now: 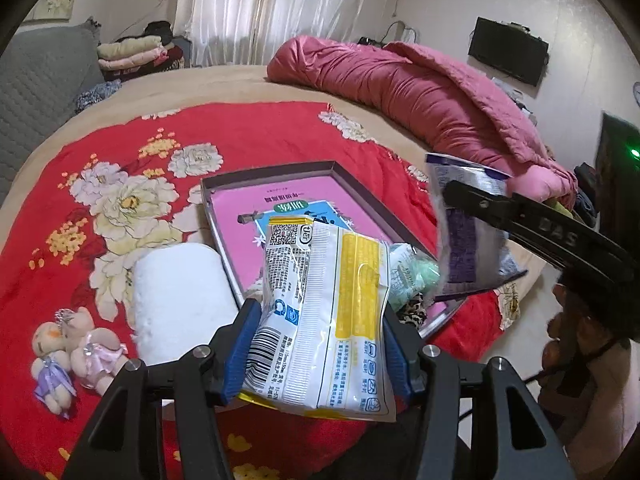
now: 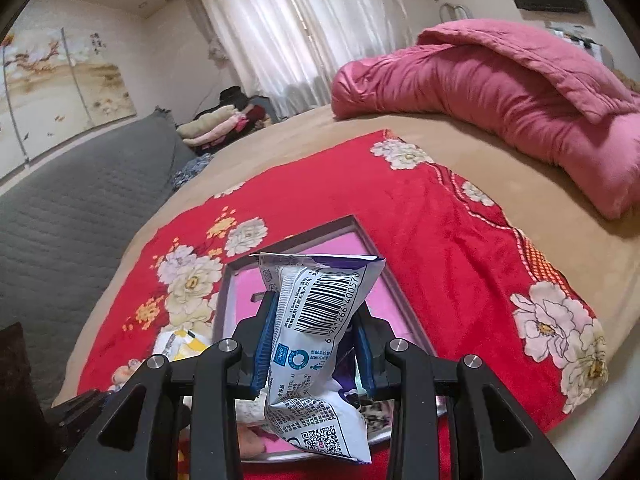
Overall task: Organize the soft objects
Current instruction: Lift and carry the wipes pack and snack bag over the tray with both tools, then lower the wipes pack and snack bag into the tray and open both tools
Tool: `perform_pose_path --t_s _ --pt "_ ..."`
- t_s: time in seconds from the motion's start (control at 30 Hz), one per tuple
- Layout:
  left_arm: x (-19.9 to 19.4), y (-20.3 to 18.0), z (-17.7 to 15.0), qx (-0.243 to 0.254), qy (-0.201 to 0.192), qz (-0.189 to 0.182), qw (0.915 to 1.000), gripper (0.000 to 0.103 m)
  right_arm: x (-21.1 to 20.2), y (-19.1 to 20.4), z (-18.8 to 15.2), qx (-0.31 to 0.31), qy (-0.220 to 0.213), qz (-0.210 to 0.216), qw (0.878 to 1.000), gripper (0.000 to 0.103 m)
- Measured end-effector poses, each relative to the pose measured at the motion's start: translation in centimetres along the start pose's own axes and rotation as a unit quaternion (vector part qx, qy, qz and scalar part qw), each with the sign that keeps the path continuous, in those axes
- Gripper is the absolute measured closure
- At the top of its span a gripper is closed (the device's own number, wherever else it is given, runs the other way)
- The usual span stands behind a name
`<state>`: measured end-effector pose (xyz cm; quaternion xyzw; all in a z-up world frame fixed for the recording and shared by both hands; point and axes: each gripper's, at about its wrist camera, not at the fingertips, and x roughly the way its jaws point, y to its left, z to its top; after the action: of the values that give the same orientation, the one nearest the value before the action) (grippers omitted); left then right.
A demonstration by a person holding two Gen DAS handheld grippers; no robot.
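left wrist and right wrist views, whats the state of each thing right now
left gripper: shut on the yellow packet
yellow packet: held up, crumpled
right gripper: shut on the purple packet
purple packet: held over the tray, creased
tray: open, lying on the red blanket
white roll: lying beside the tray
small plush bears: lying clustered on the blanket
pink quilt: rolled up at the far side

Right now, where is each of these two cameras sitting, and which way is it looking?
Left wrist view: sits on the left hand-held gripper, looking down its fingers at a yellow-and-white packet it clamps, above the tray; the right hand-held gripper reaches in.
Right wrist view: sits on the right hand-held gripper, clamping a purple-and-white packet.
Shared: tray, red floral blanket, pink quilt, curtain.
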<state>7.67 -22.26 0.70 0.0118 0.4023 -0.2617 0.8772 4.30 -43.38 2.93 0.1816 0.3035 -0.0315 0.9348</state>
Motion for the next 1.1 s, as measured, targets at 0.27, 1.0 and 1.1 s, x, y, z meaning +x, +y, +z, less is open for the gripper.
perform_pose_path --t_s 0.27,1.0,1.1 --pt "2.8 -0.6 0.4 -0.001 0.024 0.022 0.9995 0.046 0.9 -1.8 -0.7 0.019 0.020 -0.009 1.000 0.067" --pt "5.9 -0.2 0.1 -0.007 0.049 0.029 0.9983 0.046 4.3 -3.7 -4.3 -0.029 0.029 0.012 0.999 0.066" --pt "5.9 -0.2 0.1 -0.006 0.050 0.030 0.9983 0.046 4.5 -4.0 -4.6 -0.031 0.022 0.008 0.999 0.065"
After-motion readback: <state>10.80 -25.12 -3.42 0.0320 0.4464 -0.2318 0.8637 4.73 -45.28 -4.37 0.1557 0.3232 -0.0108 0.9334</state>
